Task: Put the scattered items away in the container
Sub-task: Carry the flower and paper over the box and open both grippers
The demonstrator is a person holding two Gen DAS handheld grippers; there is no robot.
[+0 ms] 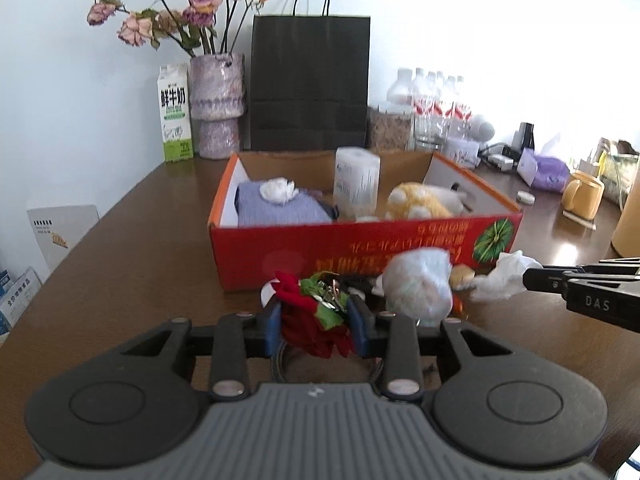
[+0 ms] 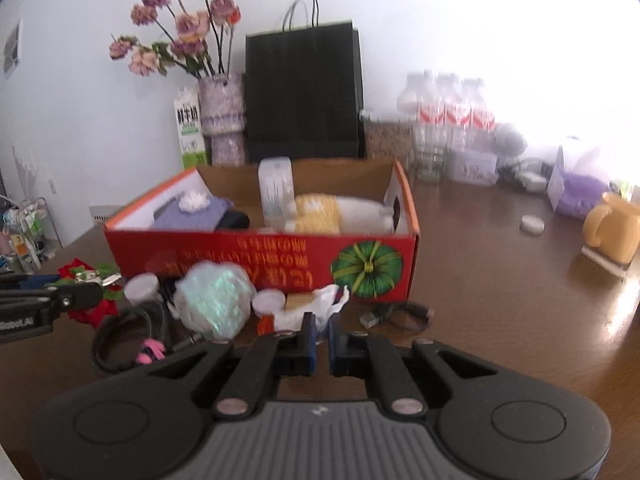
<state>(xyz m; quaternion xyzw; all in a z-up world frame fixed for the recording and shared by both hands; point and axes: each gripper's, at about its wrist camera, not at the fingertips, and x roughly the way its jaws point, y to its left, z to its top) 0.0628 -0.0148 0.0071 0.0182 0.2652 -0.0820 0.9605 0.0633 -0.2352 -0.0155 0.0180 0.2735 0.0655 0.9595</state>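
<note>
A red cardboard box [image 1: 360, 248] stands on the brown table and holds a purple cloth [image 1: 276, 208], a paper roll [image 1: 356, 184] and a yellow plush toy [image 1: 420, 200]. My left gripper [image 1: 315, 312] is shut on a red fabric flower with green leaves [image 1: 308, 320], just in front of the box. My right gripper [image 2: 320, 332] is shut on a crumpled white tissue [image 2: 332, 300] near the box's front right. A shiny wrapped bundle [image 2: 216, 300], white round lids [image 2: 140, 286] and a black cable coil [image 2: 120, 340] lie between the two grippers.
Behind the box stand a vase of dried roses [image 1: 218, 104], a milk carton [image 1: 175, 116], a black paper bag [image 1: 310, 80] and water bottles [image 1: 436, 100]. A yellow mug [image 2: 612, 232] and a purple pack [image 2: 576, 196] sit right. A black strap [image 2: 404, 314] lies in front.
</note>
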